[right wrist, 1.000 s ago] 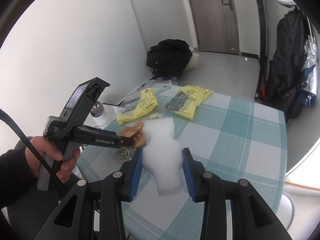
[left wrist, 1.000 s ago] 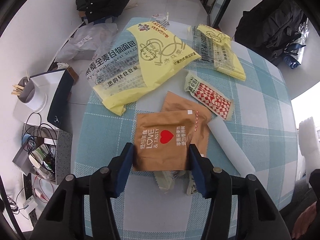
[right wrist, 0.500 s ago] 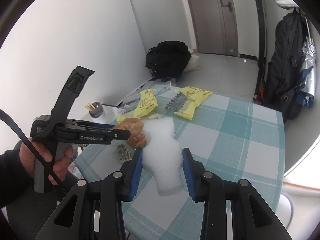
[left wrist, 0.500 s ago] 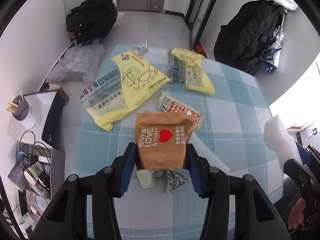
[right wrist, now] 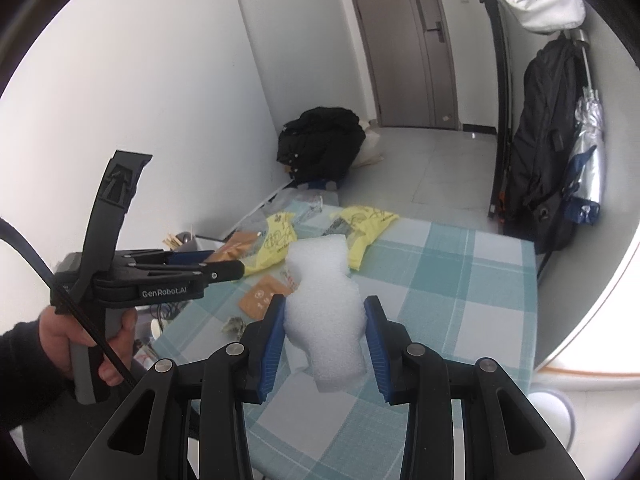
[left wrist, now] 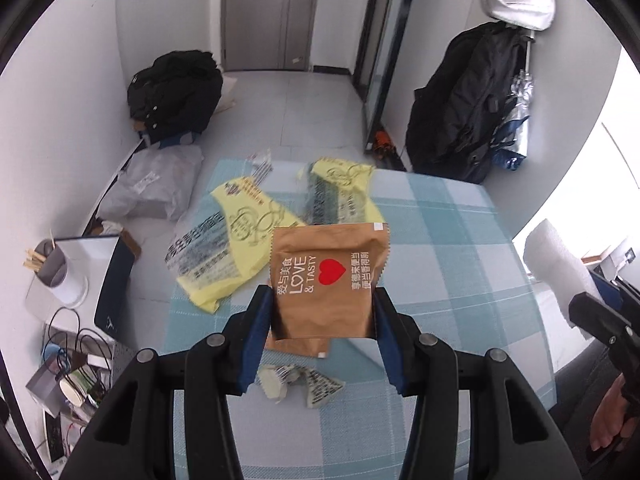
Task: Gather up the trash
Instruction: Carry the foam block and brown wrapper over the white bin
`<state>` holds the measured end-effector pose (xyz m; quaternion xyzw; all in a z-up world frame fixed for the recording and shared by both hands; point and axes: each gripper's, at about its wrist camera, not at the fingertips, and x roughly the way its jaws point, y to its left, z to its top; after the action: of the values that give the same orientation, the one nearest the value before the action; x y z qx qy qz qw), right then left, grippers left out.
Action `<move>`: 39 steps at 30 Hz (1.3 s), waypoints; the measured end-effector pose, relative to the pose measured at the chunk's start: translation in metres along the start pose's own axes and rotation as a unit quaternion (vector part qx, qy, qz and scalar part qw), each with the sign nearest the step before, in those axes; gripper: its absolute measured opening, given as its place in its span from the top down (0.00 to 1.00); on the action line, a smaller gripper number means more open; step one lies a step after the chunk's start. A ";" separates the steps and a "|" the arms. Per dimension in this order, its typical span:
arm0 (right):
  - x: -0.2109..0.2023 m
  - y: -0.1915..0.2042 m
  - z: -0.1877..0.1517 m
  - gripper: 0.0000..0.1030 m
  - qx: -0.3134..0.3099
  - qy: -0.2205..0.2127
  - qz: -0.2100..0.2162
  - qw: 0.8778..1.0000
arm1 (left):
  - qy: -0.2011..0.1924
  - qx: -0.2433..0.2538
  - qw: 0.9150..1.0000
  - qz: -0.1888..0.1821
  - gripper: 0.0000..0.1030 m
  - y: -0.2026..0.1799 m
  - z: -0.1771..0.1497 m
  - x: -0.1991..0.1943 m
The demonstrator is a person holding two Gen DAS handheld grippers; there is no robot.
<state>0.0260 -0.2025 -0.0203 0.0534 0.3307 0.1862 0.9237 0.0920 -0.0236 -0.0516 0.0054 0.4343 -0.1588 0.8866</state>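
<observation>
Clamping a brown snack packet [left wrist: 326,280] by its 2 side edges, the left gripper [left wrist: 322,316] holds it clear above the checked table [left wrist: 448,248], with a second brown packet [left wrist: 298,346] lying flat on the cloth directly beneath. Packets like this look light, thin and slick, so the hold probably sits best low on the crimped side seams where the foil is stiffest; a hold on the puffed middle would likely slip or buckle. The right gripper [right wrist: 324,334] is closed on a white foam piece [right wrist: 322,312], which bulges above and below the pads, a sign of how soft and squashy it is. It should weigh almost nothing, and it could tear if squeezed harder. Past the held packet, toward the table's far edge, lie 2 yellow bread bags [left wrist: 236,244] side by side, floppy and crinkly, best pinched at a loose corner. Nearer than the flat brown packet sit 2 crumpled small wrappers [left wrist: 298,386].
</observation>
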 end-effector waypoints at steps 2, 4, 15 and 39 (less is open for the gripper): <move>-0.012 0.000 0.003 0.63 0.000 -0.011 -0.007 1.000 | -0.005 -0.003 1.000 -0.016 0.56 -0.004 0.003 -0.002; -0.023 -0.002 0.007 0.63 0.003 -0.020 -0.011 1.000 | -0.014 0.000 1.000 -0.020 0.56 -0.010 0.007 -0.005; -0.088 -0.024 0.040 0.63 0.003 -0.086 -0.044 0.995 | -0.062 0.015 0.995 -0.071 0.56 -0.058 0.032 -0.030; -0.195 -0.186 0.021 0.64 0.113 -0.121 -0.212 0.963 | -0.050 0.120 0.970 -0.203 0.56 -0.240 0.076 0.015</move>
<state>-0.0418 -0.4474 0.0703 0.1081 0.2389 -0.0603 0.9631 0.0900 -0.2671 0.0151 0.0156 0.3591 -0.3868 0.8492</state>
